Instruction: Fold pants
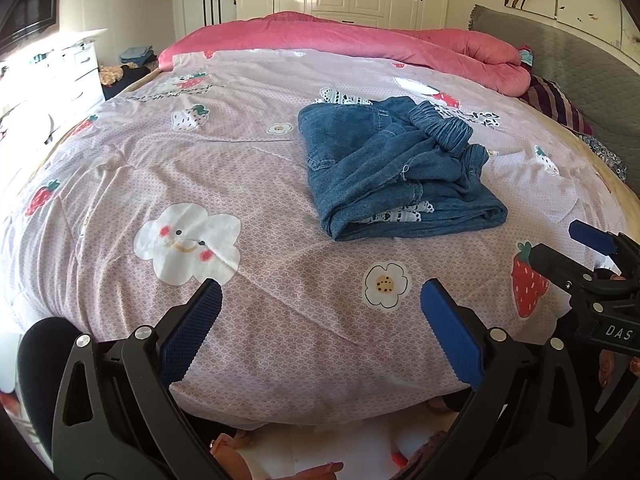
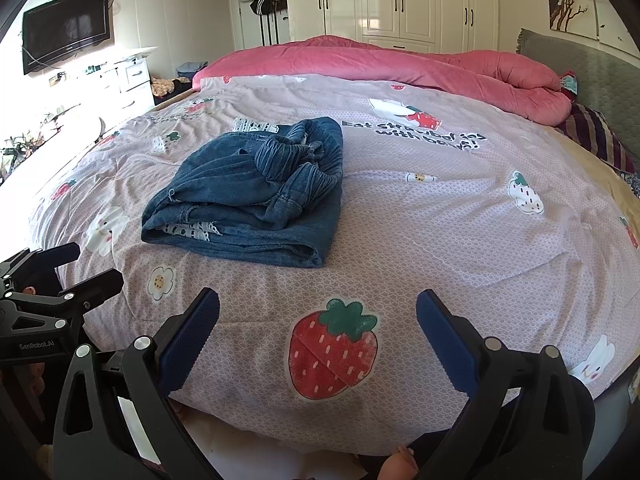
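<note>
Blue denim pants (image 1: 392, 168) lie folded in a compact bundle on the pink patterned bed cover, waistband bunched on top; they also show in the right wrist view (image 2: 256, 192). My left gripper (image 1: 320, 292) is open and empty, held above the near edge of the bed, short of the pants. My right gripper (image 2: 318, 300) is open and empty, also near the bed's front edge, to the right of the pants. The right gripper shows at the right edge of the left wrist view (image 1: 560, 240), and the left gripper at the left edge of the right wrist view (image 2: 100, 264).
A rolled pink duvet (image 1: 360, 40) lies along the far side of the bed cover (image 1: 200, 160). A grey headboard (image 1: 560, 64) and a striped pillow (image 1: 556, 104) are at right. White wardrobes (image 2: 400, 0), a drawer unit (image 2: 132, 76) and a wall TV (image 2: 66, 30) stand beyond.
</note>
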A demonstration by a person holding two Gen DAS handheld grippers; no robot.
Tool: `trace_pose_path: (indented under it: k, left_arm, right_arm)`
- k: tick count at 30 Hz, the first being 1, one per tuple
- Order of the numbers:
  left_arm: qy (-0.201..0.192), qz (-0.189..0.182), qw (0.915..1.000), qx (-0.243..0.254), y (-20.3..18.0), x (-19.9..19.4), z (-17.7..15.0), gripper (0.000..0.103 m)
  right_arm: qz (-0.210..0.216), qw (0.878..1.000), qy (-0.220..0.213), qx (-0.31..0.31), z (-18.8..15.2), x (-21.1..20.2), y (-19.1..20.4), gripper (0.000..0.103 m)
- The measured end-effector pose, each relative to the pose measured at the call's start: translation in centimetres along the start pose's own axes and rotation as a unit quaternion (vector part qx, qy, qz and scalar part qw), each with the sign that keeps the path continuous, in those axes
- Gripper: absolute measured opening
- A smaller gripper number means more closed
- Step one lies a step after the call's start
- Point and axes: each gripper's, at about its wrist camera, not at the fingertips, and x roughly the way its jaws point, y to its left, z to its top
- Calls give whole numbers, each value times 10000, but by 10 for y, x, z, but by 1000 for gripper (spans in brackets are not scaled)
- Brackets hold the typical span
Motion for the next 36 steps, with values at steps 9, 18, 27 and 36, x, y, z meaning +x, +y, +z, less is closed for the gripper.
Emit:
trace_pose_path:
  k: [9, 18, 27, 36]
  left_arm:
    - [35, 31, 10000, 20, 0, 4, 0, 94]
    - [119, 92, 9999, 50, -2, 10, -1, 94]
    - [324, -191, 9992, -122, 1, 14, 3, 94]
    - [182, 281, 9987, -396, 57, 34, 55, 94]
  right_arm:
    - [-92, 9999, 27, -81, -1, 2, 3, 99]
    - [-110, 9999, 83, -89, -1, 6, 3, 99]
    - [-156, 9998, 88, -36, 2, 10, -5, 99]
    - [-419, 9972, 39, 623, 25, 20, -71, 99]
